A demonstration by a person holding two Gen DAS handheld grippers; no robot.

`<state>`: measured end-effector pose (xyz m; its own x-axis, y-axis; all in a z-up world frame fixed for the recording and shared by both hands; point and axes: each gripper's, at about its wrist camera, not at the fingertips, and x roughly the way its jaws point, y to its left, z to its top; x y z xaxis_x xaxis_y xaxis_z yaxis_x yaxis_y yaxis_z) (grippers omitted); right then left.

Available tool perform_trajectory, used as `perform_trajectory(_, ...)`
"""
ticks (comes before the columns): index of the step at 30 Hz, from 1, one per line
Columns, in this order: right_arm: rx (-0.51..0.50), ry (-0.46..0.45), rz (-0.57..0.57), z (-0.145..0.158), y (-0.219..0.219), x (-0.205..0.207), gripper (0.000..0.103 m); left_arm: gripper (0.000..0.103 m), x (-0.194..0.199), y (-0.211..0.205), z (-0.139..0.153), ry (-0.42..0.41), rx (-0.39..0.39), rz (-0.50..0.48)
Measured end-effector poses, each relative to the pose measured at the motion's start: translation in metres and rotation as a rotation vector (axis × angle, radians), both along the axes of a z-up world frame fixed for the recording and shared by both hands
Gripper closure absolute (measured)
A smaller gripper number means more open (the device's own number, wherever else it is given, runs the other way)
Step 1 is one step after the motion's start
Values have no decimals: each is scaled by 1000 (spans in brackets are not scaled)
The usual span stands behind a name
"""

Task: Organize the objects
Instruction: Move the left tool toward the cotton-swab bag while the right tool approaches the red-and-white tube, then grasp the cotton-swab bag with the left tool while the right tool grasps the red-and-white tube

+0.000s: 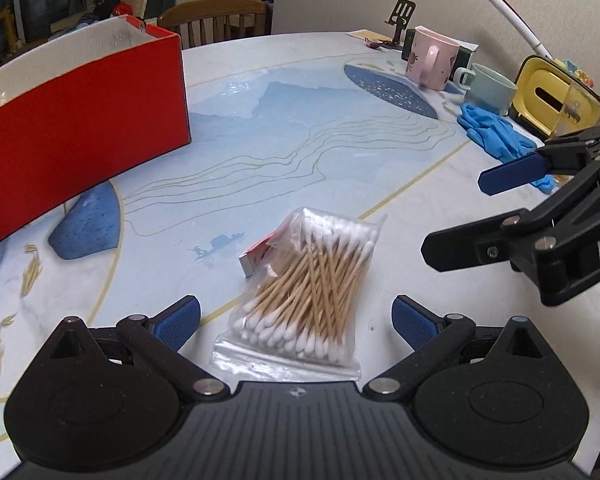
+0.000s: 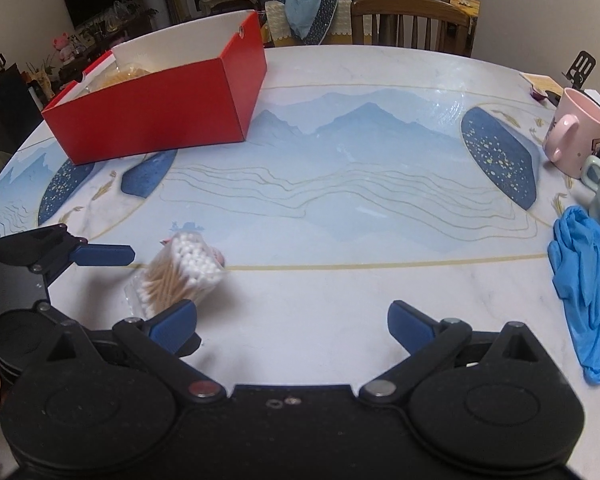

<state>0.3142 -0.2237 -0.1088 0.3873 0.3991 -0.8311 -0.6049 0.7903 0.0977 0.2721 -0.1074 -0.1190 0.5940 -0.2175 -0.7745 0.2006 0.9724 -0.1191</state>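
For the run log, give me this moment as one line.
left gripper: open, bag of cotton swabs between fingers | right gripper: open, empty | red box: far left on table

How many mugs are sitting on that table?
2. The pink mug stands at the far right of the table, near the wall. The pale green mug stands right beside it, next to the blue gloves. More could be hidden outside the views.

I saw a clear, crinkly glossy plastic bag (image 1: 296, 300) w/ wooden-stick, cotton-tipped swabs. Counter (image 2: 340, 184) looked smooth, glossy, marble-like w/ printed pattern. Red box (image 2: 160, 100) seemed matt cardboard, white inside. Both claws: matt black plastic, ribbed blue pads (image 1: 414, 322), shiny metal pins. Gloves (image 2: 588, 280): thin blue rubber.
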Motion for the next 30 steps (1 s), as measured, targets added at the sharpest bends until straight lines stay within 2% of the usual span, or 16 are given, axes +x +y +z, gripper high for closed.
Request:
perform_trajectory(1, 0, 4, 1, -1, 0, 1, 1, 4, 1, 0, 0, 1, -3, -1)
perform_trajectory(3, -2, 10, 4, -2, 1, 2, 1, 22, 2, -2, -1, 6, 1, -12)
perform_trajectory(4, -2, 12, 5, -2, 1, 2, 1, 27, 2, -2, -2, 6, 10, -11)
perform_trajectory(7, 2, 20, 9, -4, 3, 4, 1, 37, 1, 0, -1, 0, -2, -7)
perform_trajectory(8, 4, 23, 10, -4, 3, 4, 1, 45, 0, 1, 0, -2, -8, -7)
perform_trajectory(11, 9, 32, 15, -5, 8, 4, 1, 55, -2, 3, 1, -1, -4, -14)
perform_trajectory(19, 23, 39, 44, -6, 22, 3, 2, 59, -22, 16, 5, 7, -17, -4)
perform_trajectory(27, 8, 36, 91, -15, 47, 4, 6, 59, -44, 46, 5, 32, -5, 121)
perform_trajectory(30, 7, 69, 102, -23, 58, 9, 12, 59, -48, 54, 6, 35, -3, 144)
